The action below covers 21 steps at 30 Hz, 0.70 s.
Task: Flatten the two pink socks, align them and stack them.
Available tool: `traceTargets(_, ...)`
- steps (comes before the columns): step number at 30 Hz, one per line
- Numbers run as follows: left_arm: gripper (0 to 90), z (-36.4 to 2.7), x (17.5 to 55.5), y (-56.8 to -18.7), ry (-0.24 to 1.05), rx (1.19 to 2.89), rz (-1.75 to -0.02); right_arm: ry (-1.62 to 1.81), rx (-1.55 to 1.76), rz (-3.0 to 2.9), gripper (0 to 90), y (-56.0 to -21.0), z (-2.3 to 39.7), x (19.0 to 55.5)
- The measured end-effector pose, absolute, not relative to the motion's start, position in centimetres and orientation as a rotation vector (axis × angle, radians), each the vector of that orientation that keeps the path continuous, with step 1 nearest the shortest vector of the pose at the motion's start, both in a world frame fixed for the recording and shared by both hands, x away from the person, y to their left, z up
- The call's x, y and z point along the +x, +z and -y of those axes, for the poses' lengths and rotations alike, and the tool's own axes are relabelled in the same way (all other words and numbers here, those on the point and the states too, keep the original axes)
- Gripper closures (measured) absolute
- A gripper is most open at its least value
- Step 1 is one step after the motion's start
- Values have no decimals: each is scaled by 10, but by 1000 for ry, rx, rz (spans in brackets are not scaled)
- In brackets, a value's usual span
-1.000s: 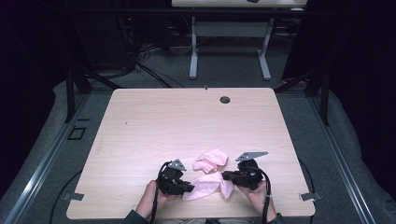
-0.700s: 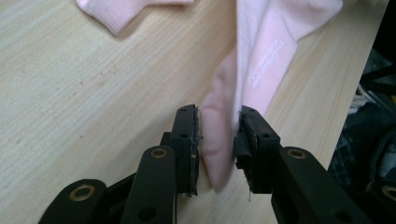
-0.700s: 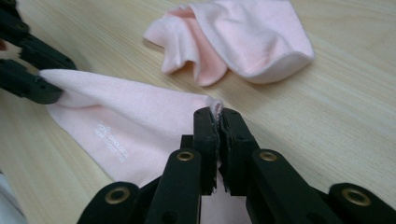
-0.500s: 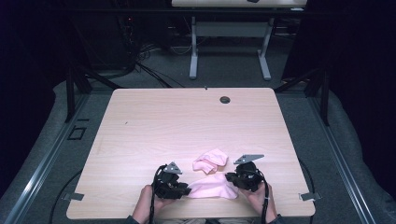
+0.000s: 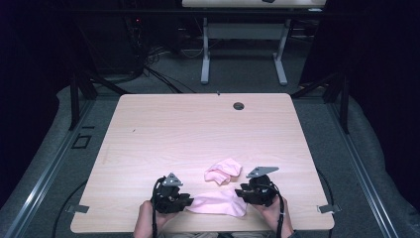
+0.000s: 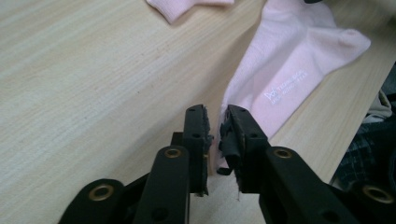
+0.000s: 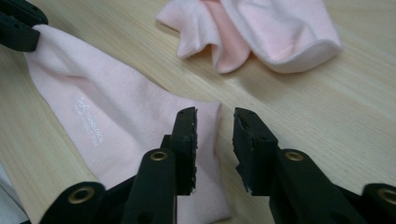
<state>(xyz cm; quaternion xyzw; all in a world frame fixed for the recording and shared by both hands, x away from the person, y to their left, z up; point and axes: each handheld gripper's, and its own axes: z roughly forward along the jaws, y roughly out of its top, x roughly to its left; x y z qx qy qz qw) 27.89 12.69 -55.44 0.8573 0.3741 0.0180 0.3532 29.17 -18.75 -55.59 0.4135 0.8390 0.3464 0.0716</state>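
Both grippers have just been opening: the left gripper (image 5: 184, 201) and right gripper (image 5: 243, 192) now stand slightly parted, releasing the flattened pale pink cotton sock (image 5: 218, 203), which lies stretched on the wooden worktop (image 5: 198, 134) between them. The crumpled pink sock (image 5: 223, 171) waits just beyond.

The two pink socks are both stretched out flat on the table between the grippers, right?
Not quite. Only one pink sock lies stretched flat between the left gripper and right gripper; the other sock sits crumpled farther back, as the high view shows.

Flat sock (image 5: 216, 203) between grippers — crumpled sock (image 5: 223, 171) behind.
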Motion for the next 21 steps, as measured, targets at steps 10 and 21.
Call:
traceTargets(10, 832, -112, 287, -558, 12, 2242, -909, 984, 1182, -2569, 699, -562, 190, 277)
traceTargets(21, 878, -116, 273, -566, -3, 2246, -932, 952, 1124, -2612, 838, -568, 189, 268)
